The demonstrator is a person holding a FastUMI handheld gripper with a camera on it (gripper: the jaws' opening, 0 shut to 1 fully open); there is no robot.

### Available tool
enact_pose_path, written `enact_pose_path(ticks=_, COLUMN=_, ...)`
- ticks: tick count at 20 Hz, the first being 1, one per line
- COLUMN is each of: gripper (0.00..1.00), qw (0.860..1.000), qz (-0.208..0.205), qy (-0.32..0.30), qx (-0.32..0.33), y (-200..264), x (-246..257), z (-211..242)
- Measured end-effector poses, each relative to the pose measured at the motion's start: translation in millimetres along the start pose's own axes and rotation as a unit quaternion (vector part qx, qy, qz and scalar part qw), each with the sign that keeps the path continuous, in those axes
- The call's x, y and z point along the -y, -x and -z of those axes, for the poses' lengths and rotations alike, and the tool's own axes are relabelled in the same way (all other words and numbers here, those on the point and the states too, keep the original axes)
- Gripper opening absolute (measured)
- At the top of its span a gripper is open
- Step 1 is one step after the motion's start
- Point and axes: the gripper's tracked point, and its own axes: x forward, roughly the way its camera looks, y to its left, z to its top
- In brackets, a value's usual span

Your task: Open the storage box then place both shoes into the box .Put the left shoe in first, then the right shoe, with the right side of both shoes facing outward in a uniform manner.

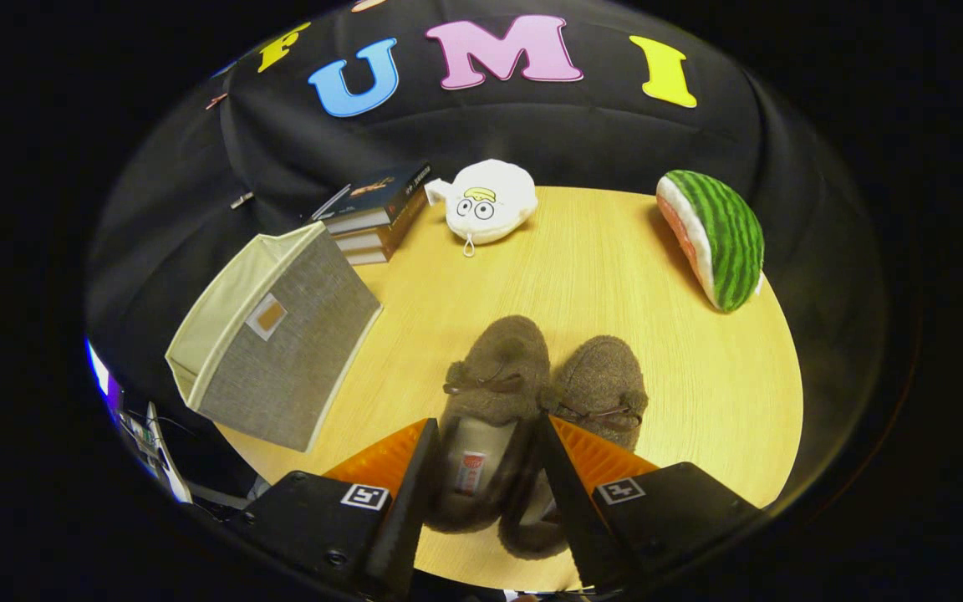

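I had the fingers (486, 451) spread wide, straddling the heel end of the left shoe (494, 393) without pinching it. Its long axis ran straight ahead along the fingers, toe pointing away. The right shoe (603, 385) lay touching it on the right. The storage box (277, 334) sat open on the desk (598, 267), off to the left.

A staged recording booth dressed as a home corner: black cloth (481, 142) drapes behind a round light-wood table (699, 376) set with household props, namely a stack of books (377, 219), a white plush toy (490, 201), a watermelon-slice plush (720, 238), a grey fabric storage box (281, 334) and furry brown slippers (532, 393). Cables and lit equipment (139, 426) sit beside the table's edge.
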Motion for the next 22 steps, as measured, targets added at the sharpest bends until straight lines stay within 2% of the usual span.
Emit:
enact_pose_path(ticks=2, gripper=0.7, qw=1.0, qz=0.003, qy=0.008, qx=-0.016, y=-10, x=3, z=7)
enact_pose_path(ticks=5, gripper=0.71, qw=0.999, qz=0.015, qy=0.018, qx=-0.031, y=-27, x=9, z=13)
enact_pose_path(ticks=7, gripper=0.61, qw=0.999, qz=0.027, qy=0.02, qx=-0.038, y=-39, x=12, z=14)
enact_pose_path(ticks=8, gripper=0.54, qw=0.998, qz=0.043, qy=0.023, qx=-0.04, y=-42, x=18, z=13)
enact_pose_path(ticks=10, gripper=0.49, qw=0.996, qz=0.077, qy=0.018, qx=-0.039, y=-52, x=28, z=10)
enact_pose_path(ticks=14, gripper=0.47, qw=0.99, qz=0.13, qy=0.037, qx=-0.044, y=-70, x=34, z=16)
enact_pose_path(ticks=17, gripper=0.39, qw=0.986, qz=0.163, qy=0.006, qx=-0.037, y=-72, x=41, z=12)
enact_pose_path(ticks=19, gripper=0.16, qw=0.988, qz=0.147, qy=-0.011, qx=-0.036, y=-71, x=39, z=14)
enact_pose_path(ticks=20, gripper=0.05, qw=0.991, qz=0.123, qy=-0.028, qx=-0.041, y=-71, x=30, z=15)
enact_pose_path(ticks=22, gripper=0.05, qw=0.992, qz=0.095, qy=-0.067, qx=-0.042, y=-61, x=14, z=11)
